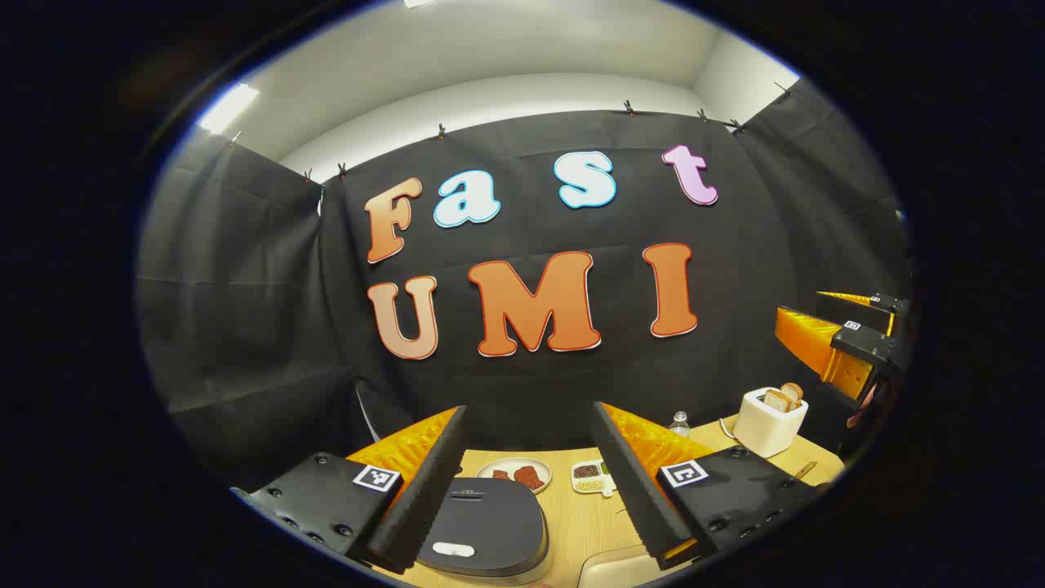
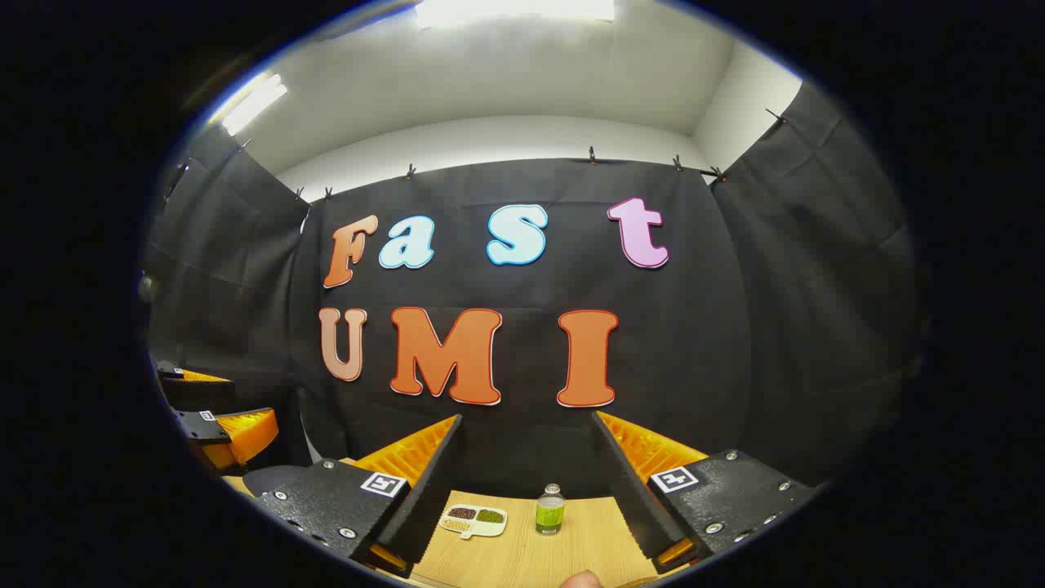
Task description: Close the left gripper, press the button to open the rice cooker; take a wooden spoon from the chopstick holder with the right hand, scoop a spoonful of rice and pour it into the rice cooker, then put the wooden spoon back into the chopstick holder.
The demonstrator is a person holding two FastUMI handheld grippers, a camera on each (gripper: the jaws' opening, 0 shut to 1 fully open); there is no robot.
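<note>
My left gripper [image 1: 529,412] hovers open above the near side of a wooden table [image 1: 584,523]. Below its left finger sits the dark grey rice cooker [image 1: 490,523], lid down, with a white button [image 1: 453,550] at its near edge. In the left gripper view the right gripper [image 1: 853,339] hangs in the air at the far right. My right gripper [image 2: 526,418] is open and holds nothing, raised over the table [image 2: 522,555]. Far left in the right gripper view is the left gripper [image 2: 220,425]. A slim wooden handle [image 1: 804,469] pokes up at the table's right side.
A plate of brown food [image 1: 514,474], a divided dish of beans [image 1: 592,478] [image 2: 475,520] and a small green bottle [image 2: 550,510] stand at the back. A white toaster [image 1: 771,420] with bread is at the right. A pale container [image 1: 620,567] lies at the near edge.
</note>
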